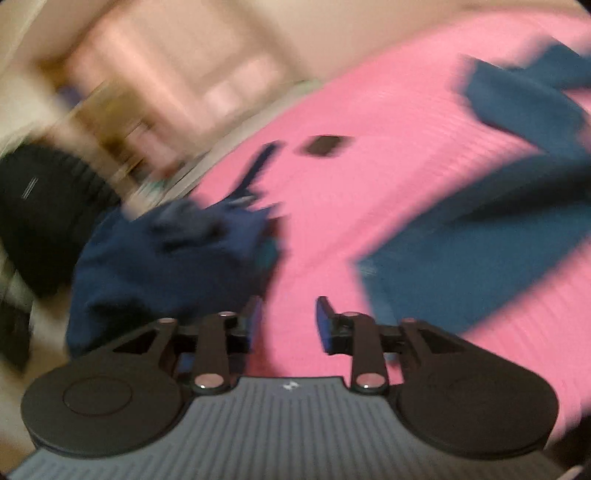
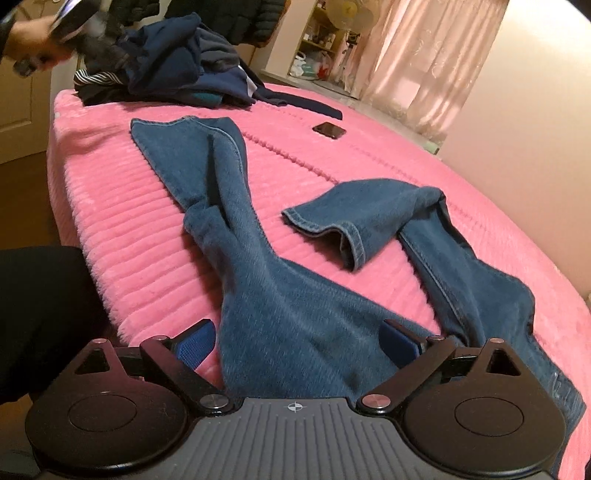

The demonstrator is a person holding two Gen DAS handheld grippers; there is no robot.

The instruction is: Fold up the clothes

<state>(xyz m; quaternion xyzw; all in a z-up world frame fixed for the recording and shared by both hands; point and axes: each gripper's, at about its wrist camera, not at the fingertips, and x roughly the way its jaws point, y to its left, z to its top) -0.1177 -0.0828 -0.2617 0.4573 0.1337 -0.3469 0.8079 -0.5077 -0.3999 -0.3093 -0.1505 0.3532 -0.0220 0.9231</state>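
Note:
A pair of blue jeans (image 2: 295, 314) lies spread on the pink bed cover (image 2: 122, 229). One leg (image 2: 192, 155) runs toward the far left corner. The other leg (image 2: 343, 218) is bent back on itself, cuff toward the middle. My right gripper (image 2: 299, 345) is open wide, low over the jeans' upper part, with denim between and beneath its fingers. In the blurred left wrist view, my left gripper (image 1: 290, 321) is open and holds nothing. It hovers over pink cover between a dark blue clothes pile (image 1: 166, 251) and the jeans (image 1: 480, 240).
A heap of dark clothes (image 2: 177, 66) sits at the bed's far end, with a blurred hand (image 2: 37, 33) above it. A black phone (image 2: 328, 130) lies on the cover beyond the jeans. Pink curtains (image 2: 424, 62) and a wall bound the right; the person's dark clothing (image 2: 37, 314) is at left.

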